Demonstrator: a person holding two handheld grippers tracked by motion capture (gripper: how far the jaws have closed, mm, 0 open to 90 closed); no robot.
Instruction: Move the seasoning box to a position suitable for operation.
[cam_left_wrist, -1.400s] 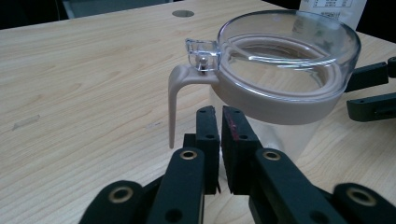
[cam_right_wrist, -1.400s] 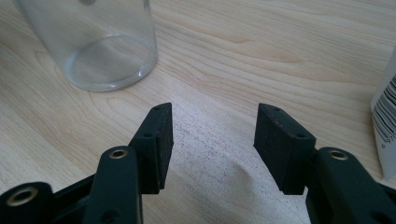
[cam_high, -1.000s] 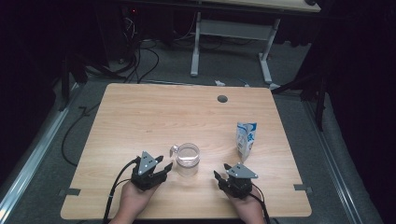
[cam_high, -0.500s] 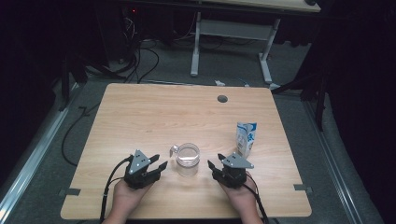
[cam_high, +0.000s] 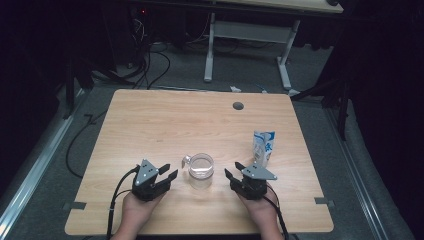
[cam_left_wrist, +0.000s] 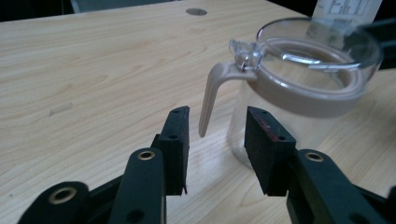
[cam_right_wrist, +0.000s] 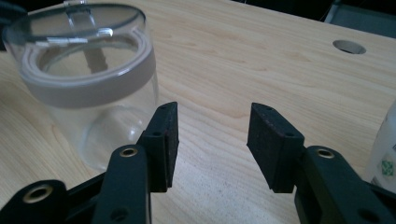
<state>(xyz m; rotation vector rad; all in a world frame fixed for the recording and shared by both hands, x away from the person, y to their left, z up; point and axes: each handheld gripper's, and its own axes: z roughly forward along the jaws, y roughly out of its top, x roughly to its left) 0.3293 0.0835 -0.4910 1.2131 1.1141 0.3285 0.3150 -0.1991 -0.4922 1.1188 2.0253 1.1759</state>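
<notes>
1. standing near the front edge of the worktop, a clear jar sits between the two tools, its lid down and ringed by a beige band.
2. a beige latch hangs from the jar's rim on the side facing the left tool, slanting down and away from the glass.
3. the left tool rests on the worktop just left of the jar, held in a hand that comes in from the bottom edge.
4. its jaws have just been closing and now stand at a middling gap; in the left gripper view the latch's tip hangs just beyond that gap, and the pads touch neither it nor the glass.
5. the right tool sits just right of the jar, its jaws aimed up and left toward it, with its own hand behind.
6. its jaws have just been closing a little, yet they stand fairly wide with bare wood between them; in the right gripper view the jar is left of the gap, just beyond the left pad and apart from it.
7. a small carton, white and blue, stands upright behind the right tool, near the right side of the worktop.
8. a round cable hole lies toward the far edge, well apart from the jar.
</notes>
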